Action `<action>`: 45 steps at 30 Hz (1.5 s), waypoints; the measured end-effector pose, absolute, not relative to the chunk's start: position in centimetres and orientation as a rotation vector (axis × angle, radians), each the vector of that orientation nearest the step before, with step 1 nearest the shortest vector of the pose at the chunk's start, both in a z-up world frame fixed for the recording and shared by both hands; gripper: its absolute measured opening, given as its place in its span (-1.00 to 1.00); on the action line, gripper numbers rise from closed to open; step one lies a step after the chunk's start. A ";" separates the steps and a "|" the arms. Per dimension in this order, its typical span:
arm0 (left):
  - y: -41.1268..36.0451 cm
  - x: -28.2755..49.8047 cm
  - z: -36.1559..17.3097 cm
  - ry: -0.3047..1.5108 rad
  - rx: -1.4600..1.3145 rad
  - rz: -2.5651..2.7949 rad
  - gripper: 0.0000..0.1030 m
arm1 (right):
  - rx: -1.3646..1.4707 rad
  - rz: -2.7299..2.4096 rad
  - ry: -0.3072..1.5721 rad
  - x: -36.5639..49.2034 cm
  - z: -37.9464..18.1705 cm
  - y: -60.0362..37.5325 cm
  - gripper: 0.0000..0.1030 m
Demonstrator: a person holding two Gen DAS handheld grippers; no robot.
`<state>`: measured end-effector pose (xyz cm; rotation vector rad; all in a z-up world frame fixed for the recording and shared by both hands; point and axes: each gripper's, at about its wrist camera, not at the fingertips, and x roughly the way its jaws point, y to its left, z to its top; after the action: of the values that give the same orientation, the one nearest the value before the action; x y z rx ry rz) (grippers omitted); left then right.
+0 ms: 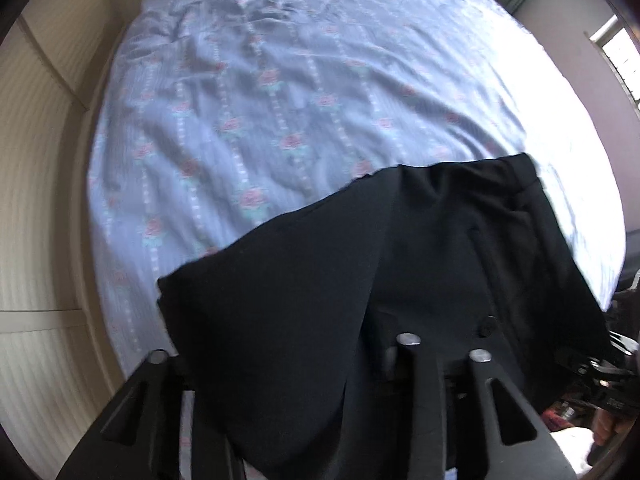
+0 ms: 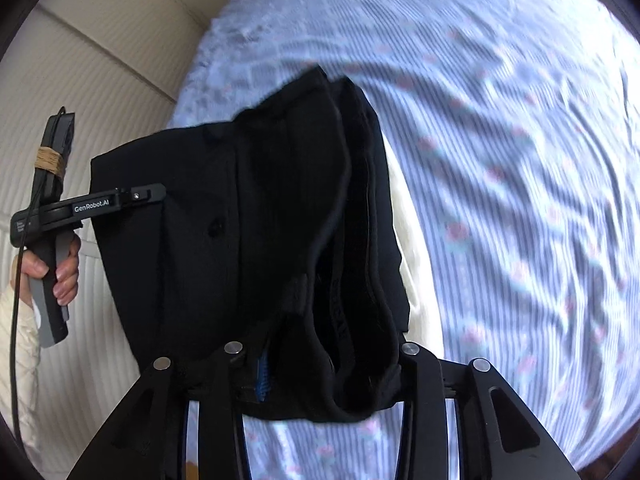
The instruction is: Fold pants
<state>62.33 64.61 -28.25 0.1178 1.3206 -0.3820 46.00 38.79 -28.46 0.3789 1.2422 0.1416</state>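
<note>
Evidently both the left hand-held gripper (image 1: 316, 354) and the right hand-held gripper (image 2: 320, 354) are clenched on the black pants (image 2: 256, 240), holding them spread above the bed (image 1: 280, 100), likely so they hang flat for folding.

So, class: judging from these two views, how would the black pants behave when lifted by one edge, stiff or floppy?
Probably floppy: the black pants sag in soft folds between the left gripper and the right gripper. Likely light, since two small pinches seem to carry them above the bed sheet. The smooth cloth might slip from a loose grip.
</note>
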 end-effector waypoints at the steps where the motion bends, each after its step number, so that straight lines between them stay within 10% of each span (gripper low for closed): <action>1: 64.6 62.2 -28.2 1.313 0.135 -0.366 0.01 | 0.388 0.147 1.247 45.8 -28.6 38.6 -0.30; 16: 66.4 53.4 -24.4 1.174 0.245 -0.020 0.29 | 0.250 0.199 1.284 43.1 -27.7 37.3 -0.13; 18: 66.7 51.1 -23.8 1.165 0.177 0.023 0.32 | 0.147 0.150 1.240 42.5 -27.0 37.0 0.57; 19: 66.8 49.7 -23.4 1.161 0.147 0.035 0.33 | 0.108 0.128 1.191 42.4 -26.5 36.7 0.62; 45: 39.1 23.3 -6.0 0.814 0.113 -0.054 0.87 | 0.038 0.127 0.828 22.7 -7.6 17.1 0.62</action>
<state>23.29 39.08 -6.01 0.1129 0.8137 -0.0537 22.71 17.13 -7.60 0.0381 0.8278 0.1275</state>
